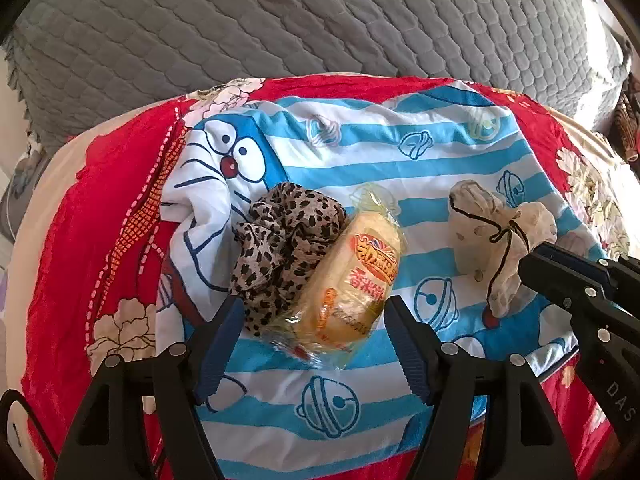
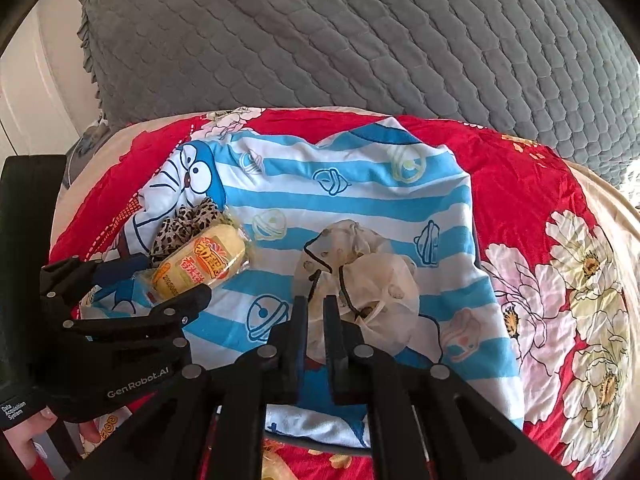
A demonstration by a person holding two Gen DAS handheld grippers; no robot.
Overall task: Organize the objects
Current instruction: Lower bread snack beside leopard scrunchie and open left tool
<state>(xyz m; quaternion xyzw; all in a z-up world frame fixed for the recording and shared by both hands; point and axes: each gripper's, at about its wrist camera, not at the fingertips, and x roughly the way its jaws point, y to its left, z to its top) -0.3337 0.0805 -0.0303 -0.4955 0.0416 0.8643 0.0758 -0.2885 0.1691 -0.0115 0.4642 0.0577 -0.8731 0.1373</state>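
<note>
A yellow wrapped snack cake (image 1: pixel 352 280) lies on a blue-and-white striped cartoon cloth (image 1: pixel 400 160), leaning on a leopard-print scrunchie (image 1: pixel 284 248). My left gripper (image 1: pixel 312 308) is open, its fingers on either side of the cake's near end. A cream scrunchie with a black cord (image 1: pixel 496 236) lies to the right. In the right wrist view my right gripper (image 2: pixel 316 304) is shut on the near edge of the cream scrunchie (image 2: pixel 360 276). The cake (image 2: pixel 200 268) and leopard scrunchie (image 2: pixel 184 228) show at left there, with the left gripper (image 2: pixel 168 276) around them.
The striped cloth lies on a red floral quilt (image 2: pixel 540 208) over a rounded surface. A grey quilted cover (image 1: pixel 320 12) fills the background. A dark chair back (image 2: pixel 28 200) stands at the left edge of the right wrist view.
</note>
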